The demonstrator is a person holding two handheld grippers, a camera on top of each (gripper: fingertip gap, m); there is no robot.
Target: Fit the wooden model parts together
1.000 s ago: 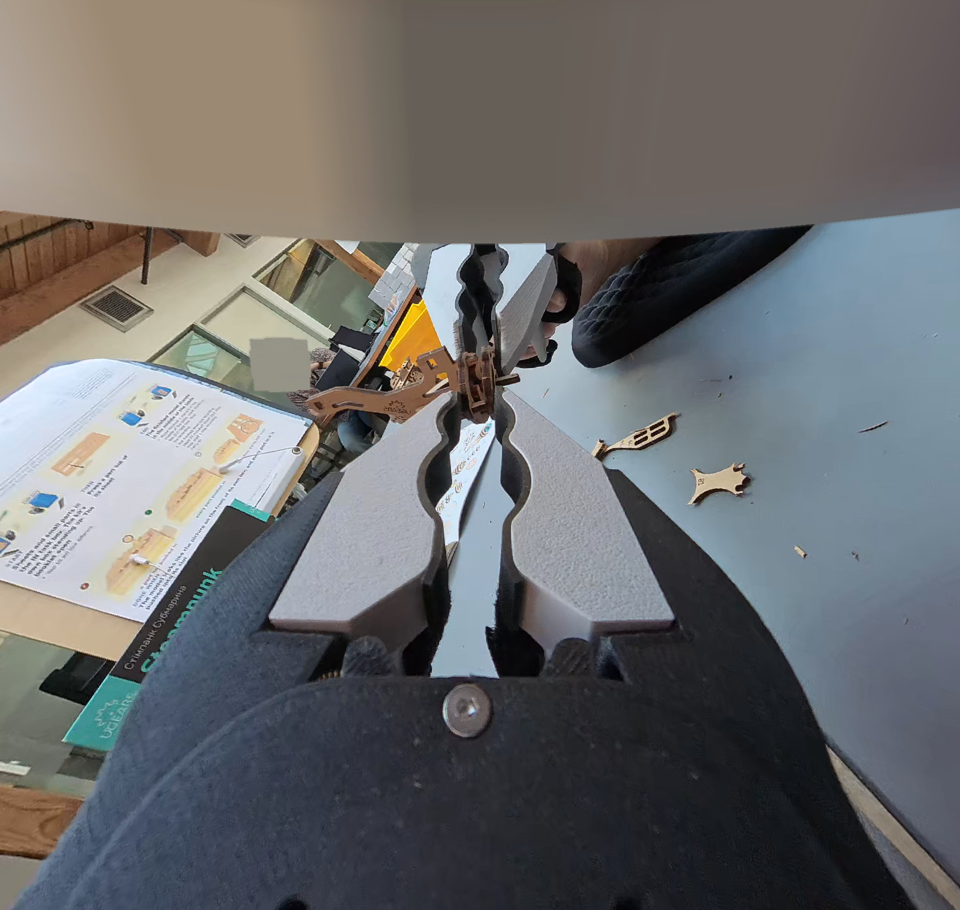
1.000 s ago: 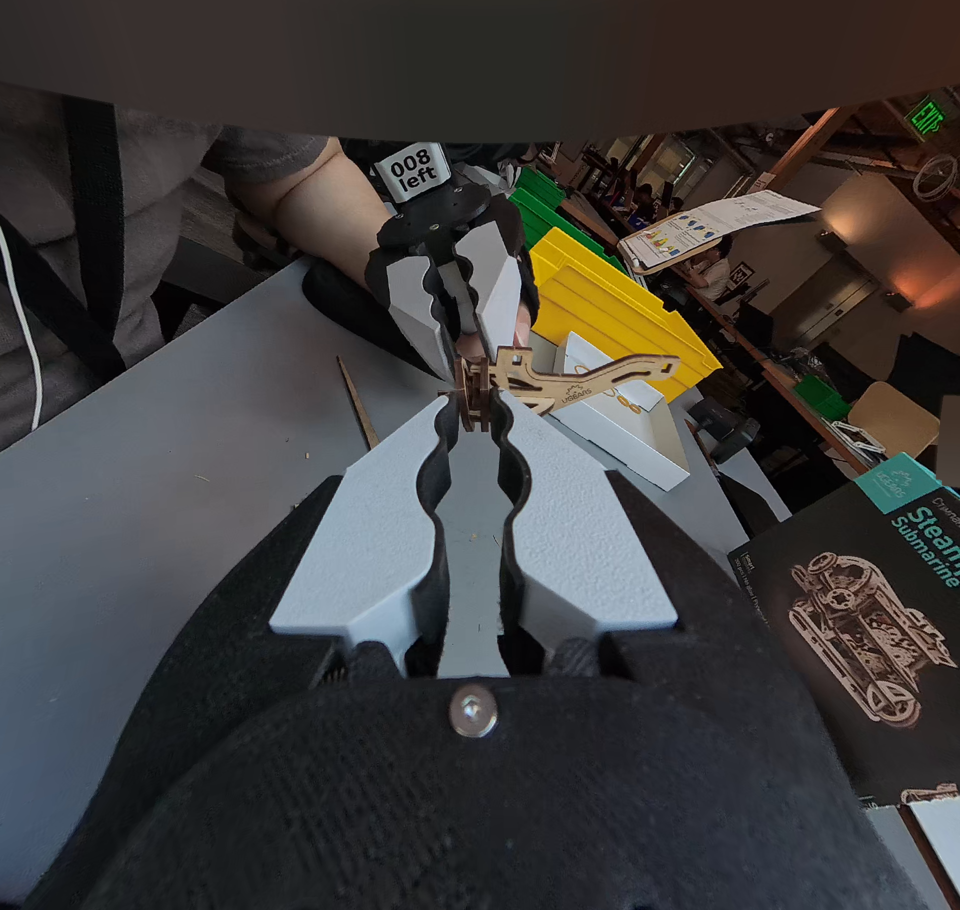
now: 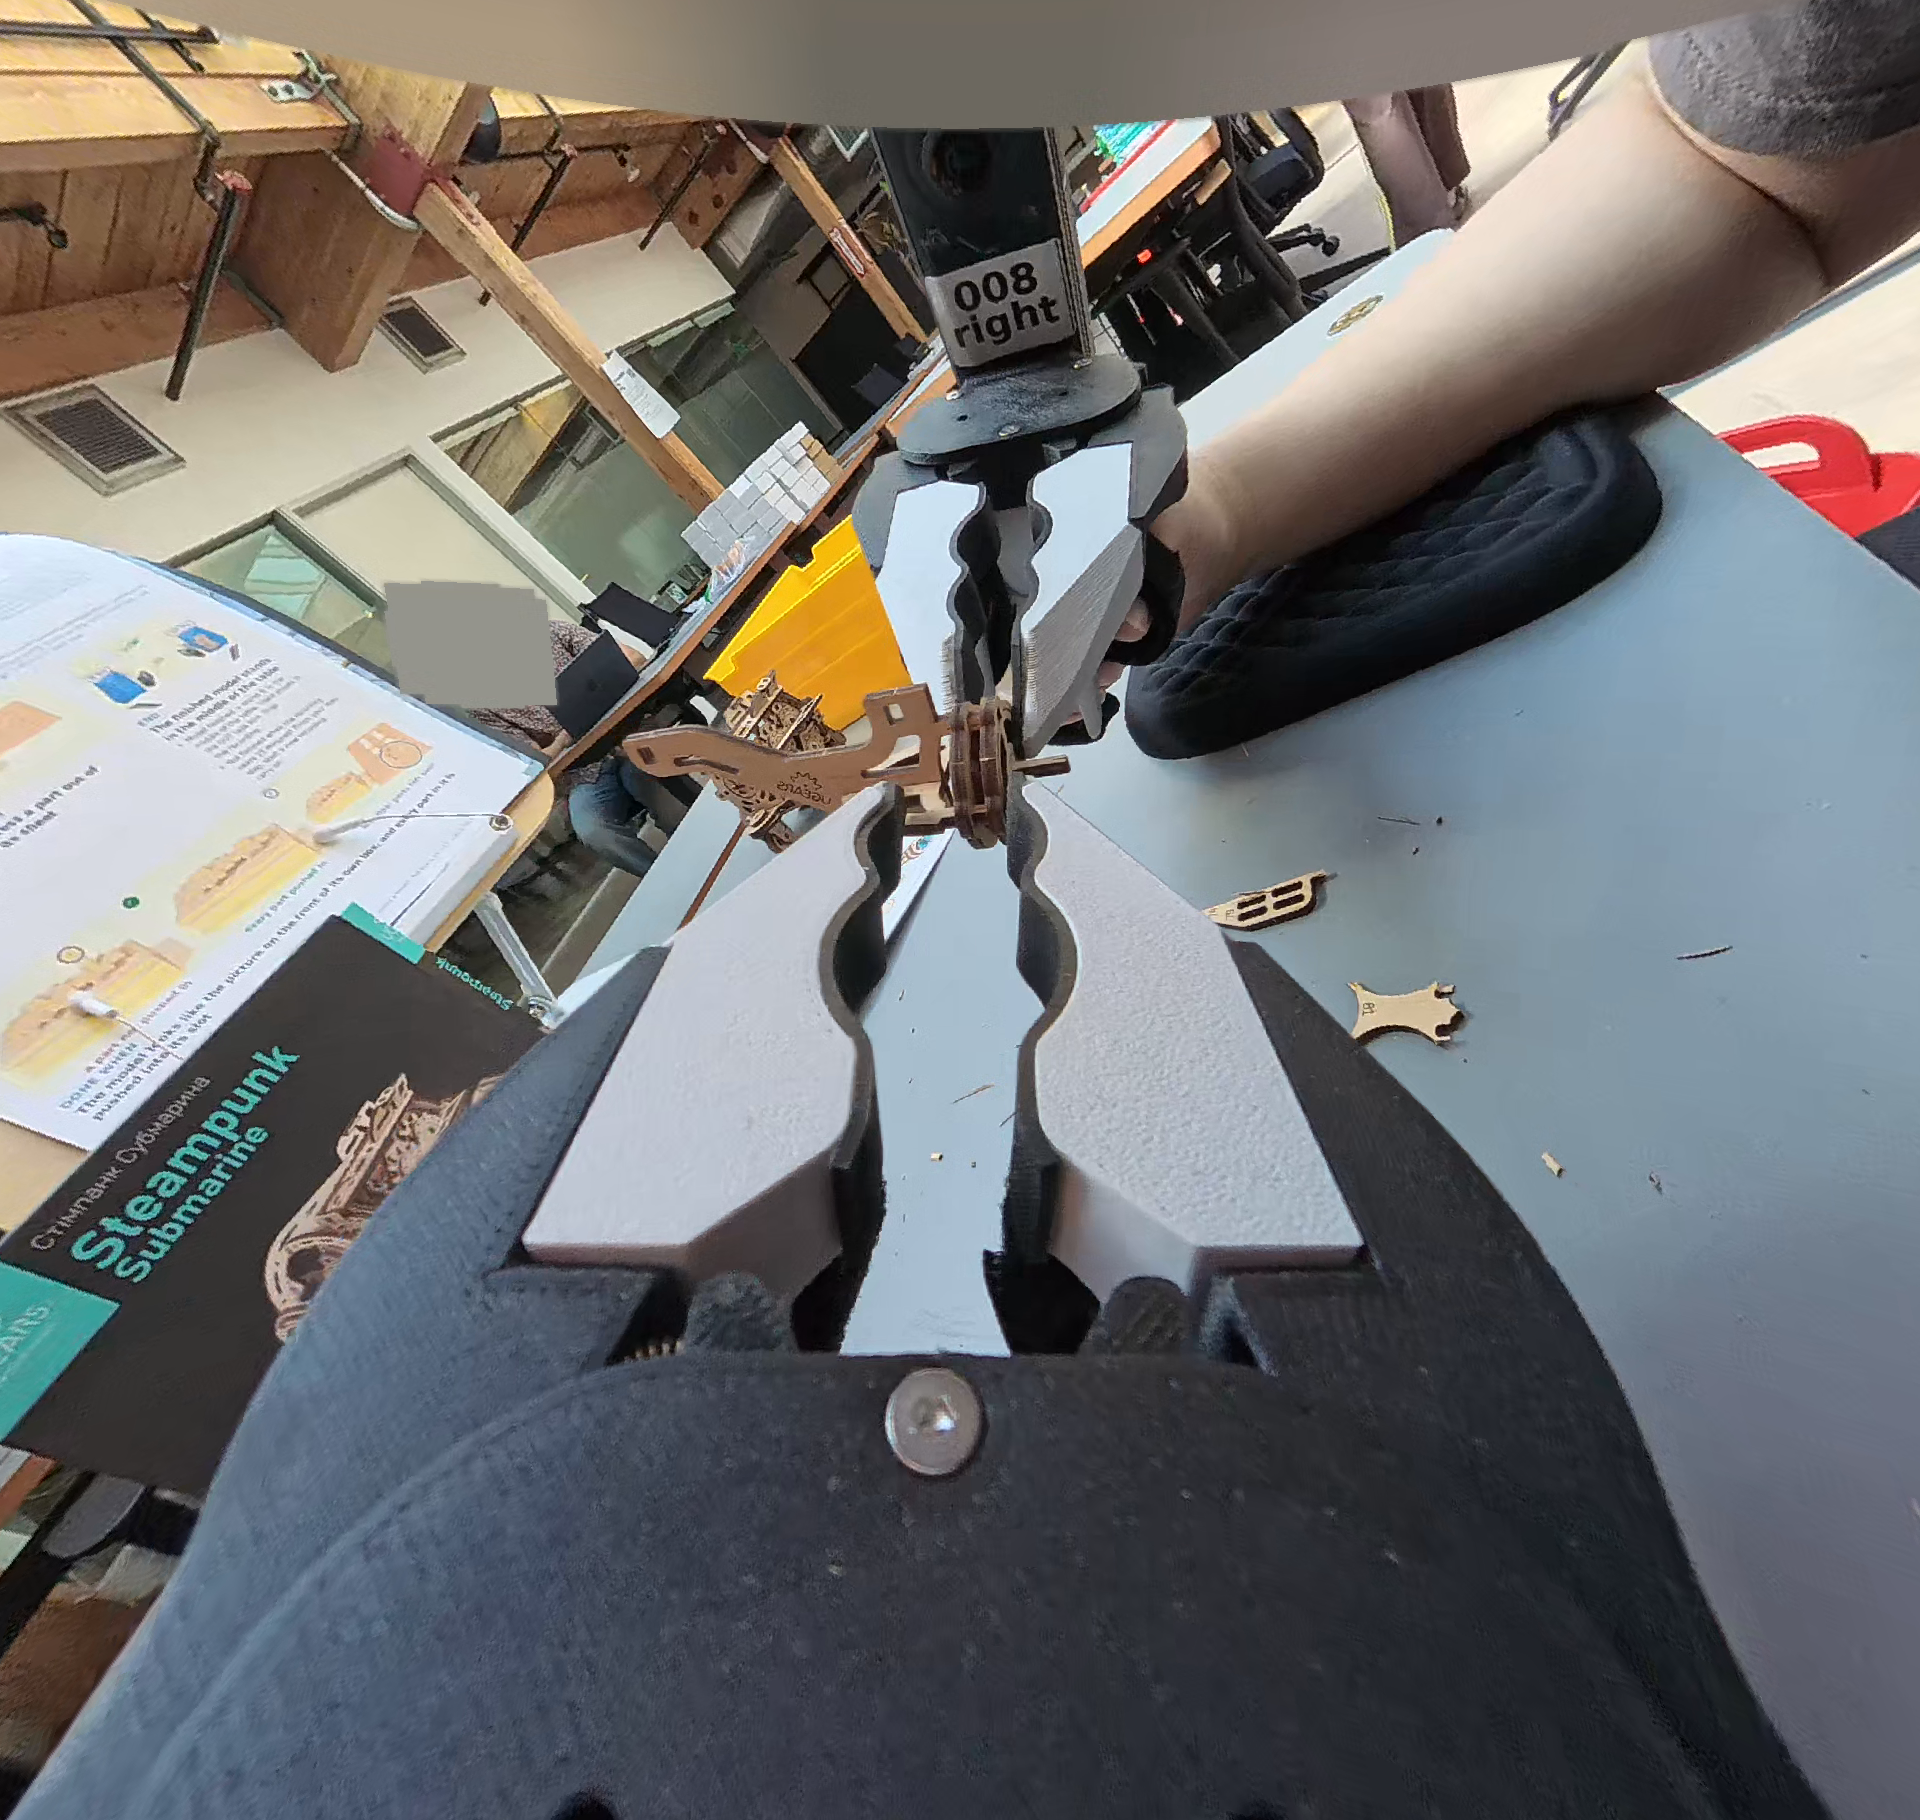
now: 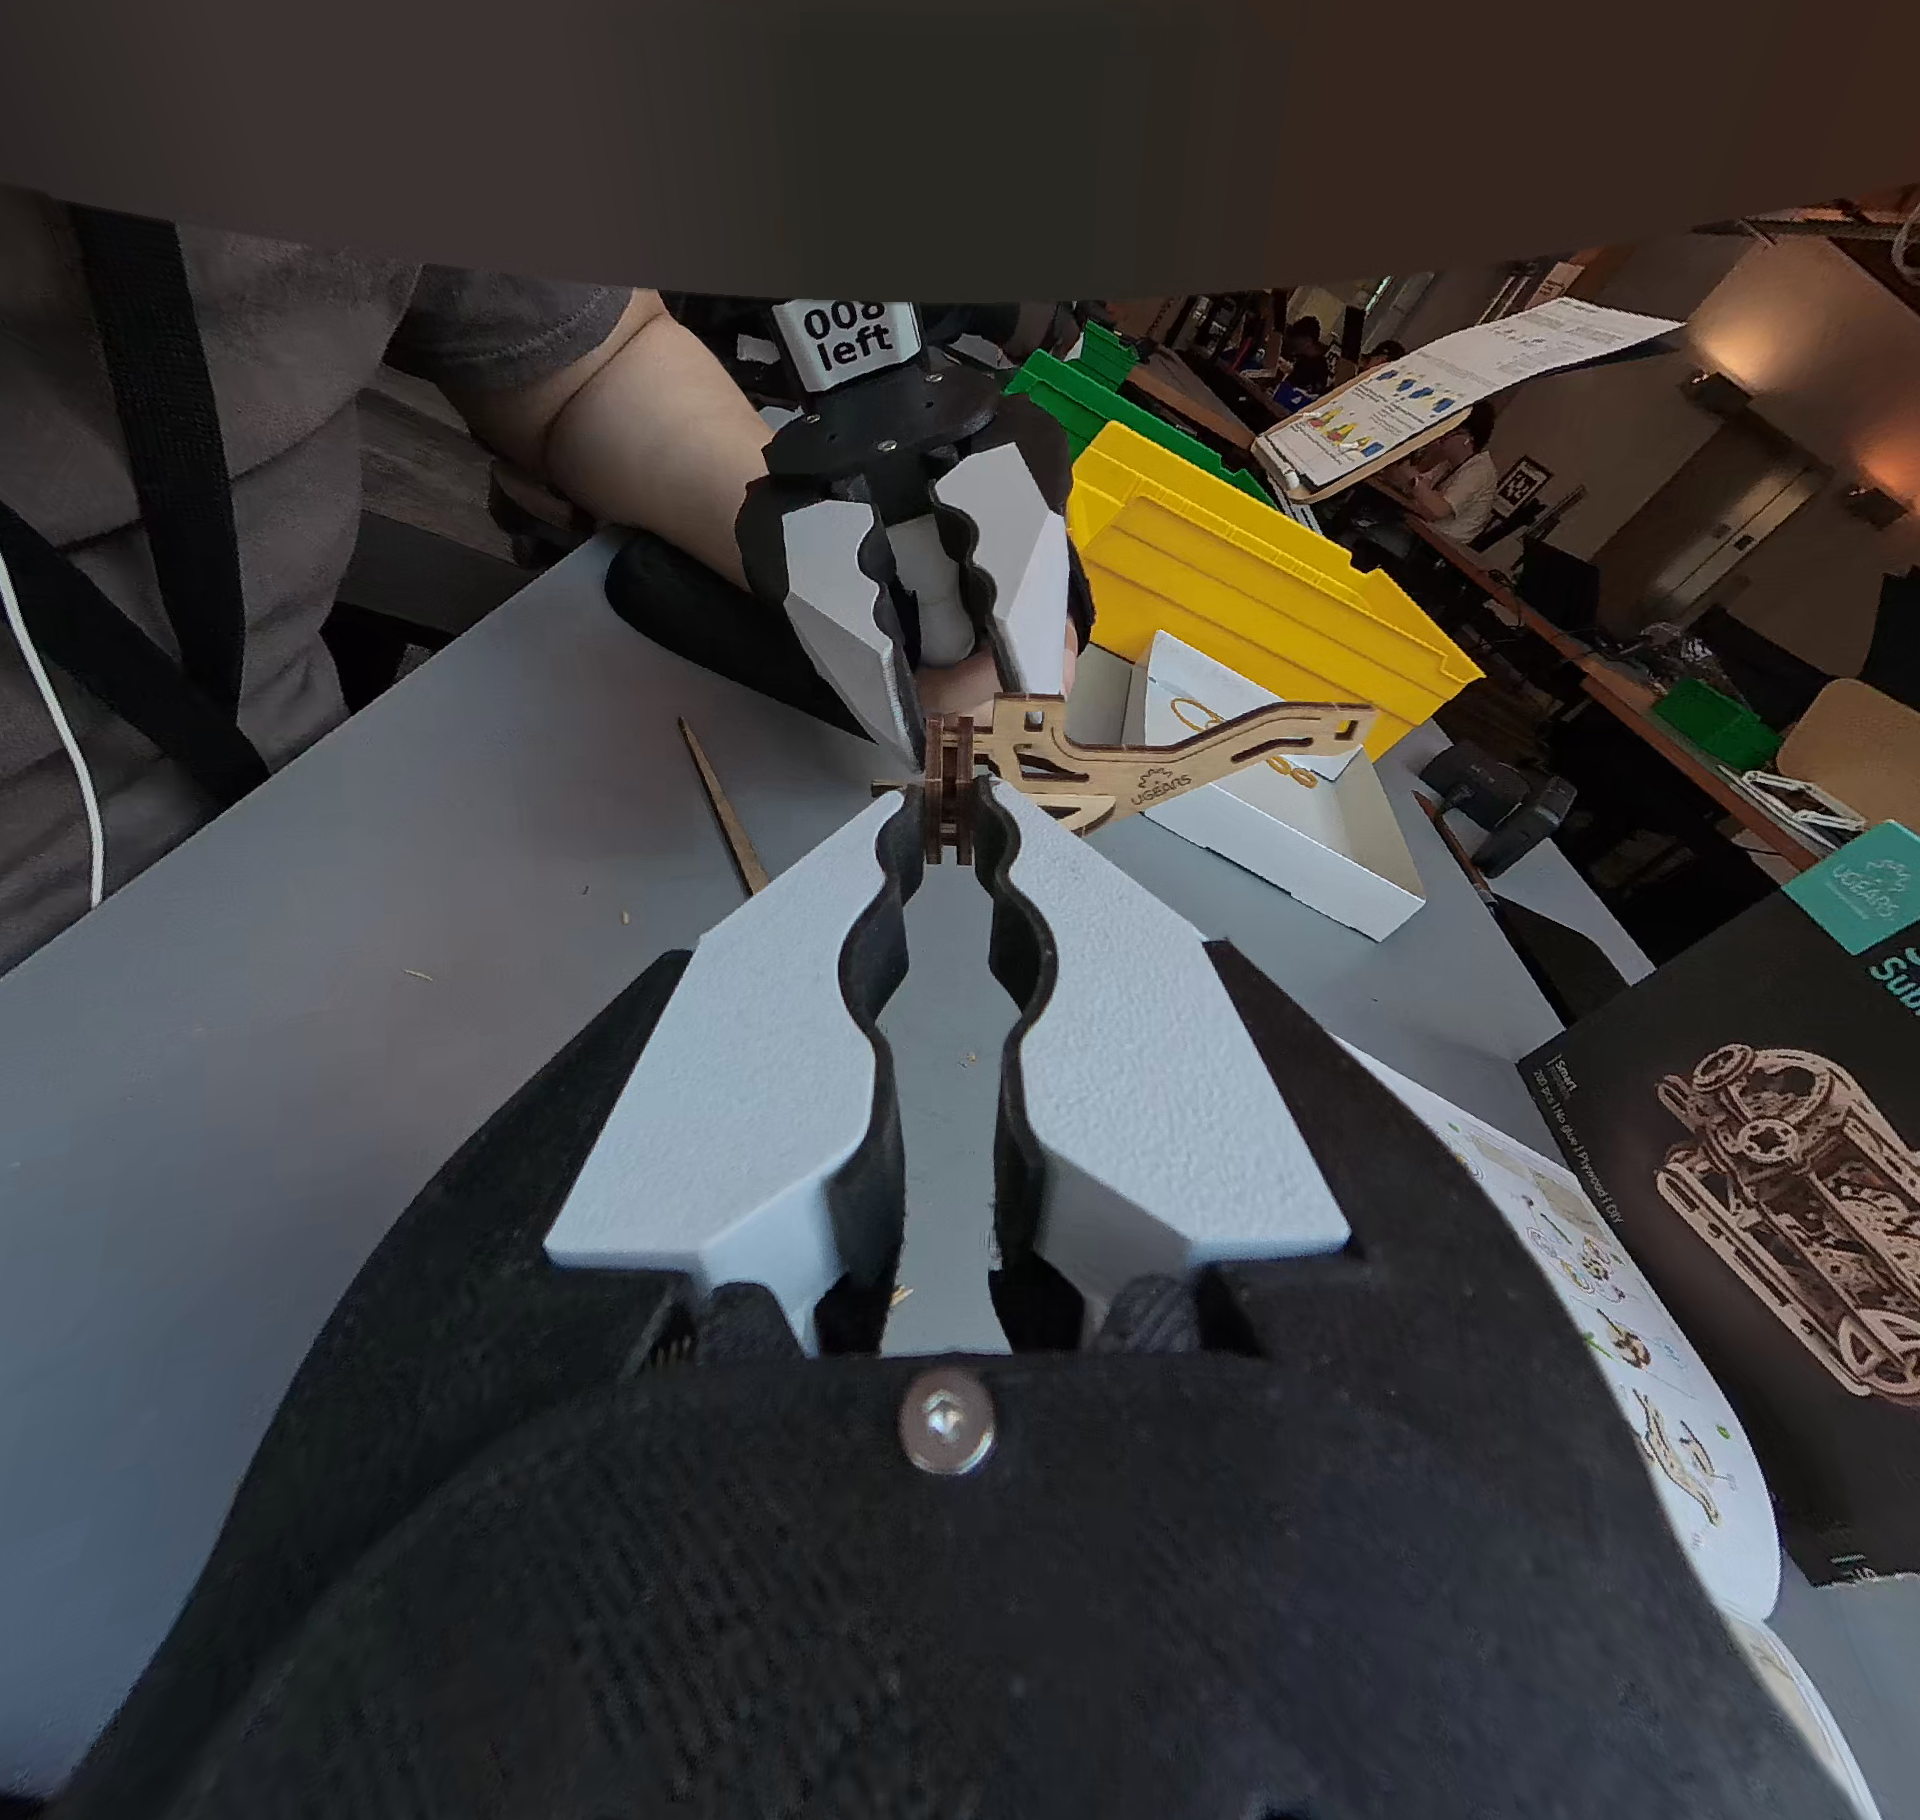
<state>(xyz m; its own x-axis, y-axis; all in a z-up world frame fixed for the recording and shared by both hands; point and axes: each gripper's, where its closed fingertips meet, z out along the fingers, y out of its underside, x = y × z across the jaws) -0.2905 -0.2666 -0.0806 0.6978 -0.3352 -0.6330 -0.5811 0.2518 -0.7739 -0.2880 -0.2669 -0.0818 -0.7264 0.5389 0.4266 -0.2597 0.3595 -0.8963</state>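
A small wooden assembly hangs above the grey table [image 3: 1558,939]. It is a stack of little discs [image 3: 977,778] on a pin, joined to a flat curved arm [image 3: 790,762] that points left. In the right wrist view the stack [image 4: 951,794] sits at my fingertips and the arm [image 4: 1174,762] points right. My left gripper [image 3: 961,809] is closed around the stack from below. My right gripper [image 4: 951,814] is shut on the same stack from the opposite side. Each gripper shows in the other's view, the right [image 3: 997,721] and the left [image 4: 971,726], tips meeting at the stack.
Two loose wooden cut-outs [image 3: 1273,903] [image 3: 1403,1012] lie on the table to the right. A black wrist pad [image 3: 1403,586] bears the person's forearm. A black kit box [image 4: 1766,1199], a booklet [image 4: 1610,1355], a white box [image 4: 1278,825], a yellow bin [image 4: 1247,575] and a thin stick [image 4: 722,804] are nearby. Both grippers' tips are close together, under 4 cm apart.
My left gripper has tilted so that more of the right gripper and the person's arm show, and its jaws stand slightly wider. The assembly stays between both sets of tips.
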